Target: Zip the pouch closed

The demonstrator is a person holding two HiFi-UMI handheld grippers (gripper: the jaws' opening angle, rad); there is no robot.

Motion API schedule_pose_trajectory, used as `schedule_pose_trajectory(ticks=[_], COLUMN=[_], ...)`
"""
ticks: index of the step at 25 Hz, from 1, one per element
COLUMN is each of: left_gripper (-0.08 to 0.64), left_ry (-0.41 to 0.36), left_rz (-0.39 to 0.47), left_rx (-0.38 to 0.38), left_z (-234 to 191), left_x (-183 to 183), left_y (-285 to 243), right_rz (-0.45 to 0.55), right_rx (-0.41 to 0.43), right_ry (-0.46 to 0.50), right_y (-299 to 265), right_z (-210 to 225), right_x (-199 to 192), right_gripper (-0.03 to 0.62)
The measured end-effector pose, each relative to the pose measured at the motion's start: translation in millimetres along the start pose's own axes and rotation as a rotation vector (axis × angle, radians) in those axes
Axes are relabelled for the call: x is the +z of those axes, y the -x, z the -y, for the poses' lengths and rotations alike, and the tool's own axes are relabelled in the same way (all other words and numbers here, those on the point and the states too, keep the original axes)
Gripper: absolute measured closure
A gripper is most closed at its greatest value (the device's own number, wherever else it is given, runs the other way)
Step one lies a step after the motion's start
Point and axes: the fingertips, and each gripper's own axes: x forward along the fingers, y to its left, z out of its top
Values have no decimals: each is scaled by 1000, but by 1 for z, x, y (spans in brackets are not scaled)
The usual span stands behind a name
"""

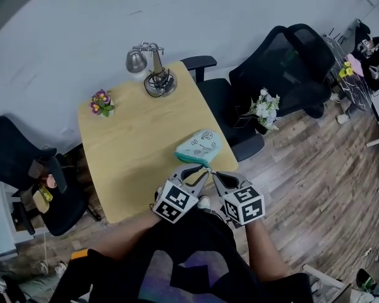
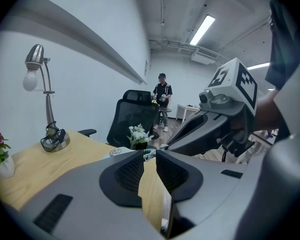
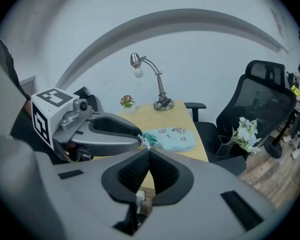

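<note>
The pouch (image 1: 201,147) lies on the table (image 1: 129,137) near its front right edge, its teal near end turned toward both grippers; the left gripper (image 2: 149,153) has its jaws pinched on a small white bit at that near end. The right gripper (image 3: 149,149) has its jaws pressed together, tips just beside the left ones; I cannot tell whether they hold anything.

Two hand-held tongs are pictured in matte grey, the left gripper (image 1: 204,169) and the right gripper (image 1: 215,174). Each has curved jaws lined with black ribbed pads (image 2: 132,170). Behind the jaws of each, a cube (image 1: 175,202) of black-and-white square markers is mounted. Behind the tongs, a dark top (image 1: 196,264) with purplish patches is worn.
</note>
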Motion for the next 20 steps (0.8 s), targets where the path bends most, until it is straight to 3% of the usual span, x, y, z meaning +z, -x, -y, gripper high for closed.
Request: schedule_pose_trajectory(ticks=[7,13,17,20], left_gripper=[484,535,545,545], left_ry=[1,6,6,48], left_rz=[-1,4,-17,-26], left_rx=[-28,-40,-11,47], left_z=[-3,-2,-6,-19], left_x=[0,-2,-8,-15], left_y=[-4,-4,-4,-3], right_rz=[-9,-23,-30,-39], right_rx=[-17,-30,-25,-27], right_ry=[-20,-37,-44,-41], right_y=[-2,-3,-3,-2], right_z=[1,4,4,5], right_x=[0,1,-1,-5], right_gripper=[572,573,574,575])
